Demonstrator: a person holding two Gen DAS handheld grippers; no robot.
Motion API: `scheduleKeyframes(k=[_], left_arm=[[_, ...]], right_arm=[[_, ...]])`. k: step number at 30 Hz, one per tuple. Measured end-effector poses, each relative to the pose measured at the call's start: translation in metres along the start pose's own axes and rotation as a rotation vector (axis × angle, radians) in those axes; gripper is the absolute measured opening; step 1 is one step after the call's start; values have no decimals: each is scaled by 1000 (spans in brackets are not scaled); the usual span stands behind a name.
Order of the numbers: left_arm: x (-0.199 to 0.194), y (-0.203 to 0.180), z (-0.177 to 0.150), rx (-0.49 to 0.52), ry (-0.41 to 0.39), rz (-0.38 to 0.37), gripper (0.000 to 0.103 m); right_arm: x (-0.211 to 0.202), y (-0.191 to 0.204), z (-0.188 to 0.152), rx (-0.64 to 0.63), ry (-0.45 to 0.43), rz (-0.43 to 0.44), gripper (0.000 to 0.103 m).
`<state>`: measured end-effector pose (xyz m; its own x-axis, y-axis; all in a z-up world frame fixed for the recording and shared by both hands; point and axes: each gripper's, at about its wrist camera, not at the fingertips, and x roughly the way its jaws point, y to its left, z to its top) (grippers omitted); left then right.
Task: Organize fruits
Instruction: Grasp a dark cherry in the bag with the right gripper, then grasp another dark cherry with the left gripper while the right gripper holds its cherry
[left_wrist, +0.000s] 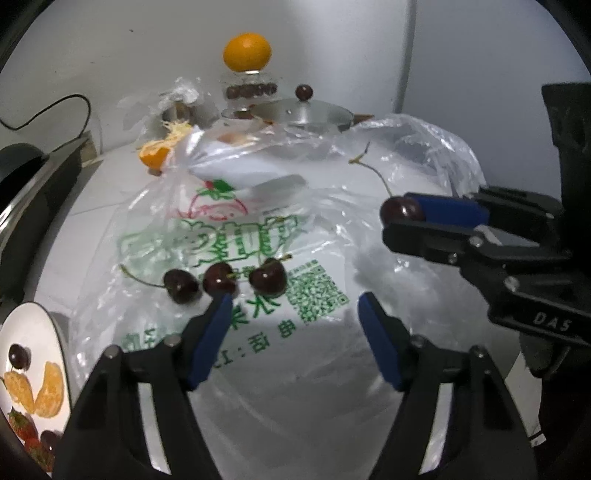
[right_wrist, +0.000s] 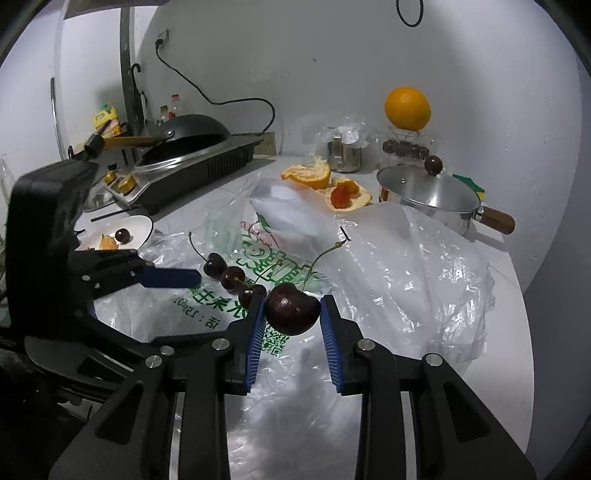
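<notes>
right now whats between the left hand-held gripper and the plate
In the right wrist view, only crinkled plastic bag lies between the left hand-held gripper and the plate; no fruit sits there.

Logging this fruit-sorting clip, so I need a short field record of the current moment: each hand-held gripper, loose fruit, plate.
right hand-held gripper: shut on a cherry, lifted above the plastic bag
left hand-held gripper: open, empty, beside the loose cherries
loose cherries: three in a row on the bag
plate: one cherry, orange segments, strawberries
</notes>
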<state>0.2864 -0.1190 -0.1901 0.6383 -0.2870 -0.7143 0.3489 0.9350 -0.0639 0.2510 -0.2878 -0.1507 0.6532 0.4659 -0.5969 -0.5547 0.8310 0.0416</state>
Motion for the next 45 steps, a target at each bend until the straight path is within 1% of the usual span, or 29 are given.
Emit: scheduleKeyframes(k=[3, 15, 26, 27, 28, 33, 34, 37, 39, 45], left_arm=[[9, -2, 1, 6, 20, -1, 64], [35, 1, 9, 2, 79, 35, 64], [52, 5, 18, 8, 100, 57, 64], [54, 6, 19, 6, 102, 60, 61], [56, 8, 21, 1, 106, 62, 51], [62, 11, 25, 1, 111, 64, 41], [63, 11, 25, 1, 113, 62, 37], [64, 12, 26, 0, 112, 58, 33], [63, 13, 26, 2, 107, 60, 29], [50, 9, 21, 6, 94, 41, 29]], right_arm=[[2, -4, -1, 7, 0, 6, 32], [3, -20, -5, 30, -13, 21, 32], [6, -26, -8, 37, -18, 39, 32], [6, -26, -8, 38, -18, 39, 32], [7, -27, -8, 47, -19, 46, 32], [9, -28, -9, 55, -16, 48, 32], [9, -29, -9, 55, -16, 48, 32], [9, -28, -9, 55, -16, 48, 32], [9, -27, -9, 55, -16, 46, 32], [5, -23, -5, 49, -22, 38, 32]])
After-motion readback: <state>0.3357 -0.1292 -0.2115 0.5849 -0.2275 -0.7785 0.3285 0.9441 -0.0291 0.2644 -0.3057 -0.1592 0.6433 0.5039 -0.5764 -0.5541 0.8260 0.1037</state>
